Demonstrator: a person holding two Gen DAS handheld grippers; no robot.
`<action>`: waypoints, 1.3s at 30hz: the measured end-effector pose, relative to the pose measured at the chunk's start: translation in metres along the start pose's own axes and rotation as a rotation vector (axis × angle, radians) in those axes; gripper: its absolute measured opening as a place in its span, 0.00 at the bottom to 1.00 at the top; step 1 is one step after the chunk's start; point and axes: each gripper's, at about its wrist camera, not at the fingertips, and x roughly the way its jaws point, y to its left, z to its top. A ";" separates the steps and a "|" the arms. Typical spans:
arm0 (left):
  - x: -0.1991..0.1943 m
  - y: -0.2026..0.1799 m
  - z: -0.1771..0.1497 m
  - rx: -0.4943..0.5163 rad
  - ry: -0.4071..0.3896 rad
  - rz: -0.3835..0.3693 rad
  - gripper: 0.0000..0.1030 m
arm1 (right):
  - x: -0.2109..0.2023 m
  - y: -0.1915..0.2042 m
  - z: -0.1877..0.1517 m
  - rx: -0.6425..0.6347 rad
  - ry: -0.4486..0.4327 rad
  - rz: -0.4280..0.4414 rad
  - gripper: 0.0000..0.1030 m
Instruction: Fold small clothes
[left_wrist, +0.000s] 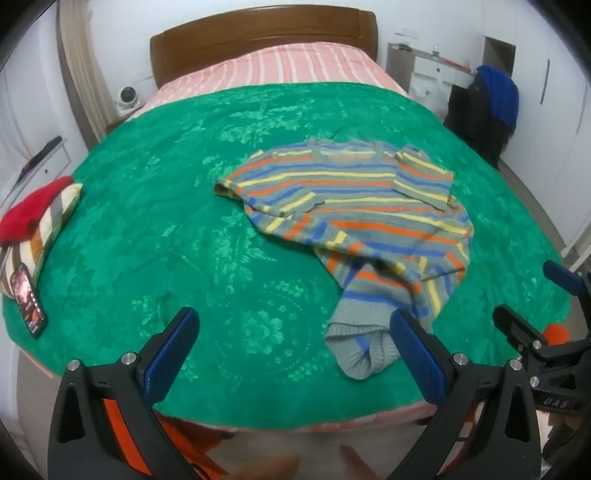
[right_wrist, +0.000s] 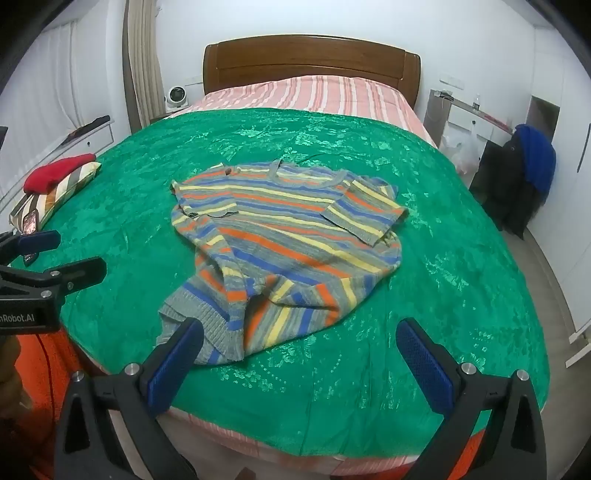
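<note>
Blue-padded left claw hangs over the near edge of the bed, jaws wide apart, nothing between the pads. Right claw same: spread wide, empty, tilted down at the bed. Both off the fabric.

Striped sweater lies on the green bedspread, roughly mid-bed, crumpled rather than flat. Long axis runs near-to-far: ribbed hem bunched at the near edge, neckline at the far end toward the headboard. Hem end is skewed toward the left side, so the garment lies slightly diagonal.

Key relation: hem is the closest part to both claws. In the left wrist view it sits just ahead of that claw's right finger; in the right wrist view it sits at that claw's left finger. So the hem lies between the two claws, ahead and below. Neither clearly nearer; I'd call it about even.

Both sleeves look already turned in over the chest: one on the right shoulder side, the other on the left.

Judgement: lower body needs flattening first, then a hem-to-neck fold. Bunched hem means a risk of pinching one layer only.

Far left edge: red item on a striped cushion, phone beside it. Well apart from the sweater.
</note>
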 end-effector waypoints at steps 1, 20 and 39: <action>0.000 0.000 0.000 -0.001 0.001 -0.001 1.00 | 0.001 0.000 0.000 -0.007 0.012 -0.006 1.00; 0.002 -0.002 -0.003 0.016 0.013 -0.010 1.00 | 0.001 0.002 -0.001 0.007 -0.017 0.015 1.00; 0.009 0.022 -0.003 -0.050 0.036 0.008 1.00 | -0.002 -0.002 -0.001 0.012 -0.005 -0.013 1.00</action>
